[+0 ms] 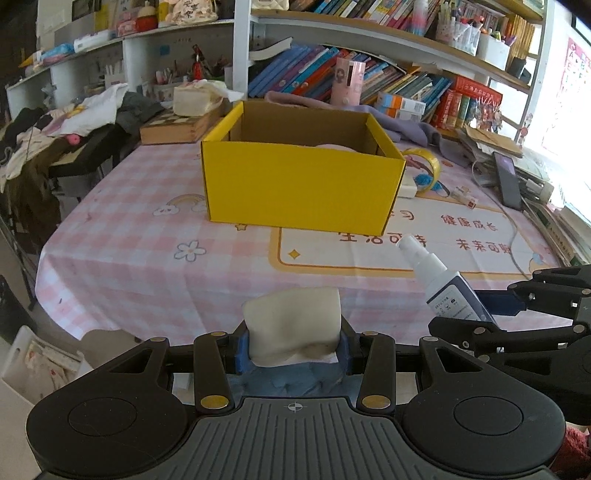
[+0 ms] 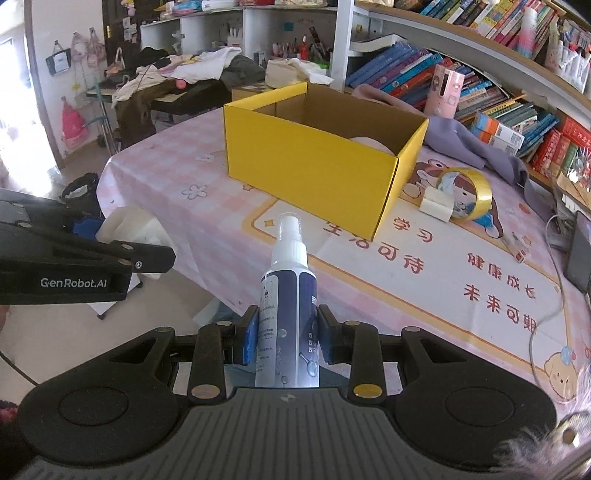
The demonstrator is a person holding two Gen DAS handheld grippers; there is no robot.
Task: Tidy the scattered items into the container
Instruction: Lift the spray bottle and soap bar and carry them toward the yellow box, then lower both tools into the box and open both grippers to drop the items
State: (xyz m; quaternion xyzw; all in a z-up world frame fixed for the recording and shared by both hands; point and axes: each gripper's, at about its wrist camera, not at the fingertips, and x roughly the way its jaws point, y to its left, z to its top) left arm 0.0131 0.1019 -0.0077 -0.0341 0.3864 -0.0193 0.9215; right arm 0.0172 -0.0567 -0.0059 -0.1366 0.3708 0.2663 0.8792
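Your pink-checked table [image 2: 177, 218], yellow box [image 2: 314, 166] on it, tape roll [image 2: 467, 195] and purple cloth [image 2: 476, 144] right of the box.

This is a lived-in home room, most likely a child's study corner. A table [image 1: 122, 258] wears a pink checked cloth printed with flowers, rainbows and cartoon figures, plus a mat with Chinese characters [image 2: 498, 273]. Behind it, white shelves [image 1: 369, 35] are crammed with leaning children's books [image 1: 306, 70], dictionaries [image 1: 469, 103] and pots of pens [image 1: 458, 29]. Clothes [image 2: 192, 70] lie heaped over a side desk, and small bags [image 2: 70, 122] hang on the wall by a doorway. A phone [image 1: 508, 181] on a cable, a tape roll [image 2: 469, 194] and a purple garment [image 2: 476, 144] clutter the far edge.
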